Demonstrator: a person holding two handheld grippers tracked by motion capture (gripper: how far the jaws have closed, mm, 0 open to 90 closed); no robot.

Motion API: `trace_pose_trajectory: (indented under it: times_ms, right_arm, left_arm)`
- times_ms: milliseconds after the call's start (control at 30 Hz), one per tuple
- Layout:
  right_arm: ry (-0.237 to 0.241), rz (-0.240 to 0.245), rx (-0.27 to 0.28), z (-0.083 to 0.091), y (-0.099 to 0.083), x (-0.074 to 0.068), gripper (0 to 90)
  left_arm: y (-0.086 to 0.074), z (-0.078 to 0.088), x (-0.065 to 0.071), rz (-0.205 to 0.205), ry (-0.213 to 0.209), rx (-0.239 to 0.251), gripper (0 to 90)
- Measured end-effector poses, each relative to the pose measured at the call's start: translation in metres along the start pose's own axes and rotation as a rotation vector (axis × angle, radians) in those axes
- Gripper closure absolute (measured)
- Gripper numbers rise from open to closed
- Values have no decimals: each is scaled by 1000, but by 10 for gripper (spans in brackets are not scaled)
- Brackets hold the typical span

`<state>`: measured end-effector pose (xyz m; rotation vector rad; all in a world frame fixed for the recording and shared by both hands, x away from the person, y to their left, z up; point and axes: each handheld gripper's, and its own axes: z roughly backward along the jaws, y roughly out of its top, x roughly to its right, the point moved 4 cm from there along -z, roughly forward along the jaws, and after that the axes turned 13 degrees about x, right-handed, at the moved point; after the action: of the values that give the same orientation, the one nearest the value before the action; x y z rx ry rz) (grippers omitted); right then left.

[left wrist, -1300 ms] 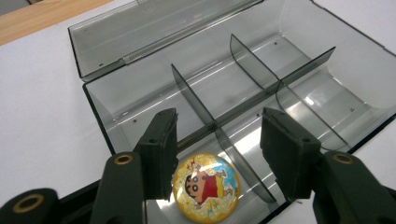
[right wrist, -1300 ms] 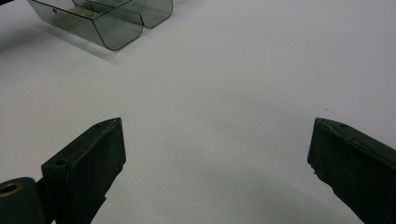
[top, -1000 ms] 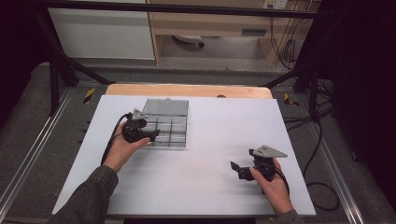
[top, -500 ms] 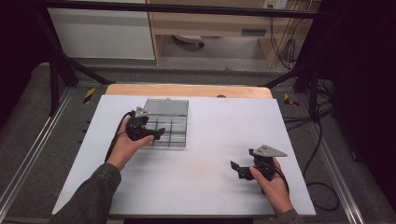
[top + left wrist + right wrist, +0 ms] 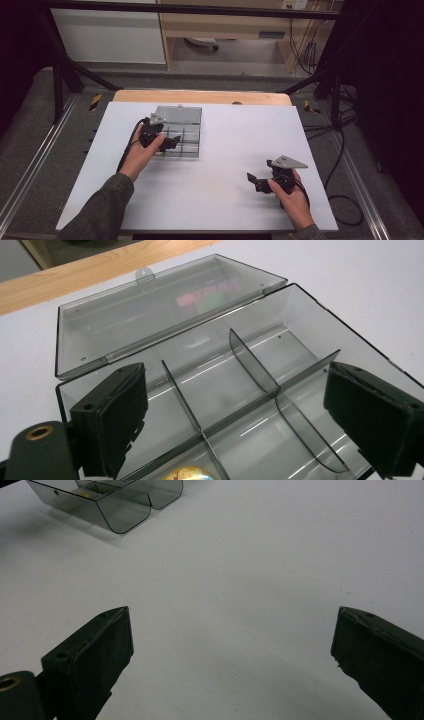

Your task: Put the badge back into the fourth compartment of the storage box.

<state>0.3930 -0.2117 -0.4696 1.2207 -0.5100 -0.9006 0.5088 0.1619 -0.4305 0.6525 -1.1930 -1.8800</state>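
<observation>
Item under inspection: one smoky transparent compartment box (image 5: 181, 136), lying on the white table top (image 5: 225, 200), upper left of centre in the high view.
Lid: one clear hinged lid (image 5: 150, 310), thrown fully back toward the upper part of the left gripper view; one small latch tab (image 5: 144, 274) on its far edge.
Dividers: one long partition along the length of the box, crossed by two short partitions (image 5: 252, 365); six compartments counted in the left gripper view.
Contents: one small round gold-coloured object (image 5: 188, 474) in a near compartment at the bottom edge of the left gripper view, partly cut off; kind cannot be told. Pink and green shapes show through the lid; these cannot be identified.
Left gripper (image 5: 172, 141): one, held by the left hand (image 5: 142, 155) over the near left part of the box. Jaws stand wide apart and have just been opening; nothing is clamped between them, only the open box lies beyond.
Right gripper (image 5: 254, 181): one, held by the right hand (image 5: 292, 197) at lower right of the high view, well apart from the box. Jaws apart, bare table between them.
Box in right gripper view: one corner (image 5: 117, 510), upper left.
Persons: two forearms, entering from the bottom edge.
</observation>
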Motion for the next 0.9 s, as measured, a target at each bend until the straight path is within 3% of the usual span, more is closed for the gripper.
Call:
trace_pose_trajectory:
  times_ms: [167, 267, 400, 467, 633, 900]
  right_arm:
    - [2, 9, 1, 0, 1, -1, 35]
    - [1, 12, 0, 0, 1, -2, 36]
    - [0, 11, 3, 0, 1, -2, 35]
    - [-1, 5, 0, 1, 0, -1, 35]
    - [3, 6, 6, 1, 1, 0, 35]
    - [6, 21, 7, 1, 3, -3, 35]
  left_arm:
    - [1, 1, 4, 0, 5, 13, 108]
    - [2, 1, 7, 22, -6, 30, 107]
    - [6, 3, 9, 29, -2, 75, 97]
    - [9, 3, 10, 54, -13, 105, 92]
    - [13, 3, 14, 47, -21, 159, 85]
    - [14, 7, 18, 41, -26, 183, 82]
